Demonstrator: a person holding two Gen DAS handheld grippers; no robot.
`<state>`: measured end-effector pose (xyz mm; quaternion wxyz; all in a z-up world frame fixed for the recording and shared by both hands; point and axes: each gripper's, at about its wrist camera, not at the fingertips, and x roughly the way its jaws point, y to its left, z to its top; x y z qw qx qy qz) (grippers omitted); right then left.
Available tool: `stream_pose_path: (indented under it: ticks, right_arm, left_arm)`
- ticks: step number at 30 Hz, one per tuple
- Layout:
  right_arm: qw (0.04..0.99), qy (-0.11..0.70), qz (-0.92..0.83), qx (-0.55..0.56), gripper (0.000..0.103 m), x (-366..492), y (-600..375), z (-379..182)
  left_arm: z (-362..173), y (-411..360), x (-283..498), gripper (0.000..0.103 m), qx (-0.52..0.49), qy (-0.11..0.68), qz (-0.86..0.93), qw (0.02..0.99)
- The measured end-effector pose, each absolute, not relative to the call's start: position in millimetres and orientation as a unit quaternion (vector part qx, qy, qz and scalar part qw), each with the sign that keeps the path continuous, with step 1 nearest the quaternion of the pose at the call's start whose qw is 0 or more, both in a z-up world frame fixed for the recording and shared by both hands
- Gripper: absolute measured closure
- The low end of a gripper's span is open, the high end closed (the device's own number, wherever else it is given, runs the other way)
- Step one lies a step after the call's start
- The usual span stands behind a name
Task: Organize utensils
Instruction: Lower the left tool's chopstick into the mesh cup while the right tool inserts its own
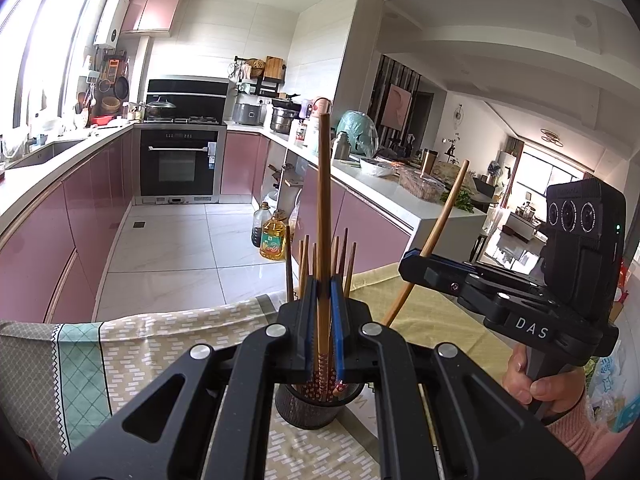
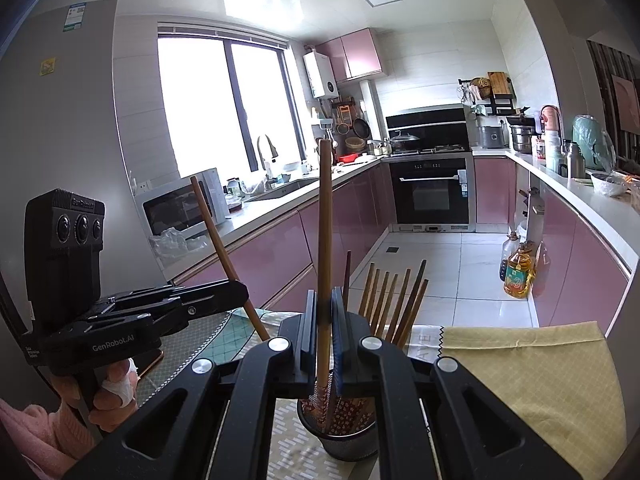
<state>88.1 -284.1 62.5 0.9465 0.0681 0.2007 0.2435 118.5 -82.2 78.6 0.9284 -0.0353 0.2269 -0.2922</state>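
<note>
Both grippers, left (image 1: pixel 324 320) and right (image 2: pixel 325 332), level; each clamping one upright chopstick (image 1: pixel 323 216).

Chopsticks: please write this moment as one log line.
left gripper shut on chopstick | right gripper shut on chopstick | both above mesh holder

The chopsticks (image 1: pixel 323 208) are smooth brown wood with patterned red ends. They stand in a holder (image 2: pixel 344 436) of dark metal mesh. Each gripper, left (image 1: pixel 325 320) and right (image 2: pixel 326 332), is matt black plastic with blue pads and bright metal pins. Woven cloth (image 2: pixel 532 376), yellow and matt, covers the desk (image 1: pixel 160 344). The cabinet fronts (image 2: pixel 280 256) are glossy pink, and the floor tiles (image 1: pixel 168 256) are shiny.
</note>
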Motion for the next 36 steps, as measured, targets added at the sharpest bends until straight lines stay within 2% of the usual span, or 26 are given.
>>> stream_pose_path:
  ticks: [36]
  right_arm:
    - [0.939,0.232,0.239,0.080,0.097,109,-288,45]
  left_arm:
    - [72,-91,121,0.095,-0.016,0.256,-0.288,0.923]
